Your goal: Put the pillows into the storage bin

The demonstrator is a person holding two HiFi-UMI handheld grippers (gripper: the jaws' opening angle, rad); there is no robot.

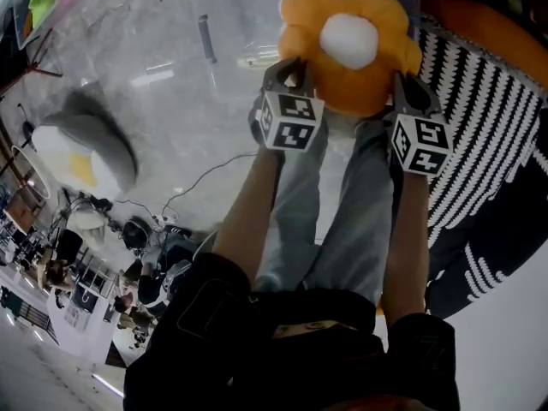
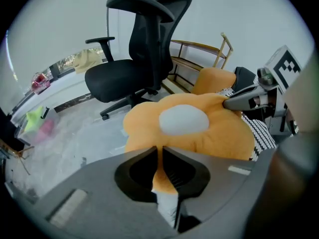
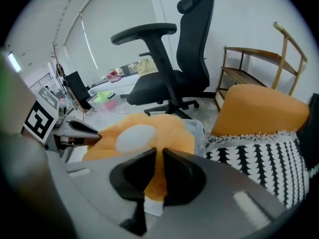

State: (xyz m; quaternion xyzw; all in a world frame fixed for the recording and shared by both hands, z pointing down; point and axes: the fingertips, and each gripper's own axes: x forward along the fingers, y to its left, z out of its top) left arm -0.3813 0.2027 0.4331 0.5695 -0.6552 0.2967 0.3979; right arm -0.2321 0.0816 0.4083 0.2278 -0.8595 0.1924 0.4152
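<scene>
Orange flower pillow (image 1: 347, 45) at 12 o'clock in head view, off the floor. Left gripper (image 2: 162, 156) jaws pinch its 8 o'clock petal, right gripper (image 3: 158, 156) jaws its 4 o'clock. Likely soft, light, squashy; the edge petals grip best.

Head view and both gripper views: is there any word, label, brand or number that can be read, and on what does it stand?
No readable text in any view.
Marker cubes: black-and-white square patterns only, no letters or numbers.
White tag on the orange flower pillow: no print can be made out.
Clutter at the head view's lower left: too small to read.
</scene>
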